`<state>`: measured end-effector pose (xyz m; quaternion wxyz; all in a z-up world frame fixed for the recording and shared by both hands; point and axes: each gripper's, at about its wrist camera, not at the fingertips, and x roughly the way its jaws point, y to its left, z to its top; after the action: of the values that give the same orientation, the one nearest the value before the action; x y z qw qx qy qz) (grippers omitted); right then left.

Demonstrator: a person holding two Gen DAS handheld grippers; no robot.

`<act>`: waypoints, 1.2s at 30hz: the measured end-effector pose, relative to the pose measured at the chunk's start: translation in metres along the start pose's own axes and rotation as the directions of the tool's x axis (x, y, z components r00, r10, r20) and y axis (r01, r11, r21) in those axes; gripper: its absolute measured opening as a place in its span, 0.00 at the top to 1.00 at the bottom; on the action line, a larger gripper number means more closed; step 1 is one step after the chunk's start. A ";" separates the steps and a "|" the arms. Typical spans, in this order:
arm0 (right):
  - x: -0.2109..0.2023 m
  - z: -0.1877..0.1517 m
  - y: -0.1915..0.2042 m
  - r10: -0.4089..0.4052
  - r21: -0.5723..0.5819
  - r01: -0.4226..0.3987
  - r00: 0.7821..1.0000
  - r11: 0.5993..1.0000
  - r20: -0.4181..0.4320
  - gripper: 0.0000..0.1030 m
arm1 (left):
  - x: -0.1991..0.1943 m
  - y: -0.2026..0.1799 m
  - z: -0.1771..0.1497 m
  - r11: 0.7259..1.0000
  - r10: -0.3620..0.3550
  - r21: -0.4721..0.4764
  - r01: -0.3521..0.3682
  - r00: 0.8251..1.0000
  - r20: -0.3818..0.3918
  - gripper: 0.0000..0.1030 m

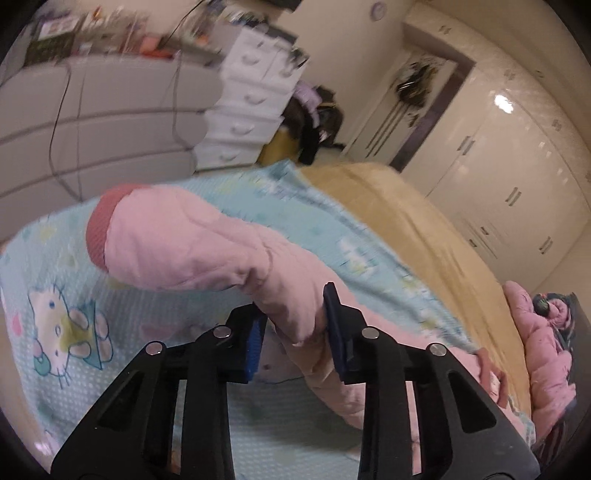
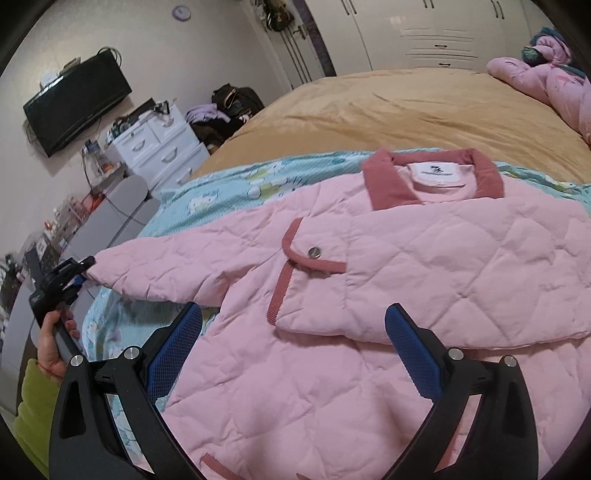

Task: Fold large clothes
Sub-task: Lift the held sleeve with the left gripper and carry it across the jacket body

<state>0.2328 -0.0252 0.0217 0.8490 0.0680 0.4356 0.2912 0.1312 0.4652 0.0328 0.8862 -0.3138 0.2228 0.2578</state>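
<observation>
Gripping the pink quilted jacket's sleeve [image 1: 207, 247], the left gripper [image 1: 295, 325] has its blue pads pressed on the fabric partway along, so that the sleeve bends over the jaws and its darker pink cuff [image 1: 101, 225] juts out past them toward the upper left of the left wrist view. That view is blurred. In the right wrist view the same gripper [image 2: 79, 275] shows small at the left edge, pinching the sleeve near its end, with a person's hand [image 2: 55, 347] wrapped around the handle below it and a lime-green sleeve [image 2: 35, 413] at the wrist.

The right gripper [image 2: 295, 339] hovers over the jacket's front with its jaws spread wide and nothing between the pads; its fingers [image 2: 173, 354] frame the lower chest panel without clamping it.

The jacket [image 2: 406, 258] lies face up and spread flat on a turquoise cartoon-print sheet [image 2: 229, 188], collar [image 2: 384, 184] toward the far side, a snap-flap pocket [image 2: 314, 258] on the chest. The sheet covers the near part of a bed with a tan blanket [image 2: 388, 107]. A second bundle of pink clothing [image 2: 546, 77] sits at the far right corner of the bed. Beyond the bed stand a white drawer chest [image 2: 159, 147], a wall-mounted television [image 2: 77, 103], a heap of dark bags and clothes [image 2: 229, 107] and white wardrobe doors [image 2: 424, 33].
</observation>
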 end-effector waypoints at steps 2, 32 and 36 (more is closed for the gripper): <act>-0.007 0.000 -0.005 0.023 0.021 -0.023 1.000 1.000 0.002 0.04 | -0.011 -0.014 0.004 1.000 -0.021 0.019 0.021 1.000 0.022 0.82; -0.092 -0.008 -0.093 0.131 0.189 -0.154 0.982 0.970 0.133 0.04 | -0.114 -0.208 -0.017 0.931 -0.276 0.279 0.236 0.954 0.117 0.88; -0.098 -0.006 -0.104 0.144 0.212 -0.172 0.979 0.962 0.141 0.04 | -0.115 -0.227 -0.024 0.918 -0.294 0.309 0.247 0.949 0.113 0.88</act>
<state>0.2290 -0.1657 0.0481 0.8356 0.2157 0.4049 0.3023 0.1733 0.2606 0.1801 0.9646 -0.1866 0.1420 0.1209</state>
